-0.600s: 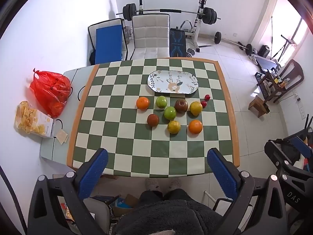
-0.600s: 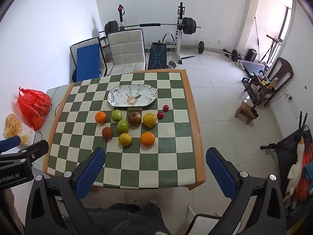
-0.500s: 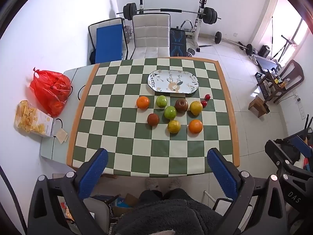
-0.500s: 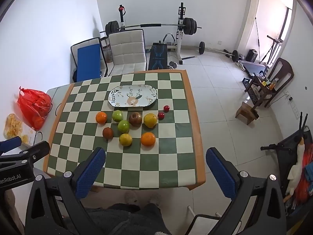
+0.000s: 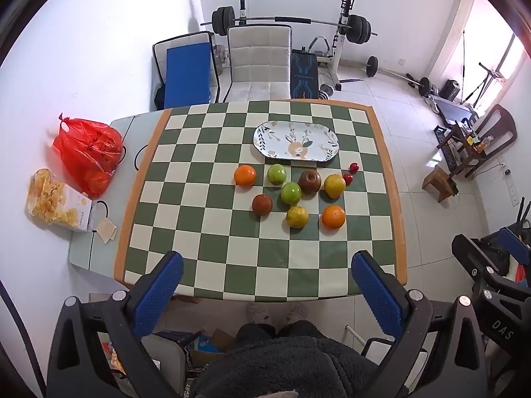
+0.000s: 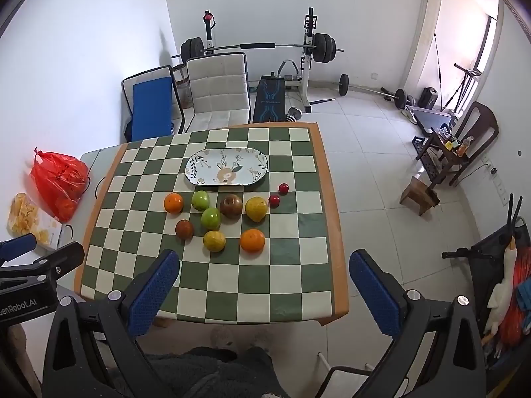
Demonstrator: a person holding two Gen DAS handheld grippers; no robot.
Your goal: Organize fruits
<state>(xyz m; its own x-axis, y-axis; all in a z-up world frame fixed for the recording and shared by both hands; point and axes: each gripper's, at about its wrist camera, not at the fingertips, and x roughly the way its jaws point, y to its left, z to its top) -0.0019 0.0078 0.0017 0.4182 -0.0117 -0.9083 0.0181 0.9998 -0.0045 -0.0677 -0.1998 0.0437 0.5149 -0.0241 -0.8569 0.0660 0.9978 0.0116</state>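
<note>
- Two oranges (image 5: 245, 175) (image 5: 333, 217) on the bench (image 5: 212, 232).
- Two green apples (image 5: 276, 173) (image 5: 291, 193).
- Two dark red-brown apples (image 5: 309, 181) (image 5: 262, 204).
- Two yellow fruits (image 5: 334, 185) (image 5: 297, 217).
- Two small red fruits (image 5: 354, 166) (image 5: 347, 178).
- One oval plate (image 5: 295, 140).
- One red bag (image 5: 87, 152).

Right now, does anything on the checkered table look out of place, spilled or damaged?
Nothing spilled or damaged. The oval plate sits bare while all the fruit lies loose on the tablecloth in front of it; two small red fruits sit apart near the right edge.
</note>
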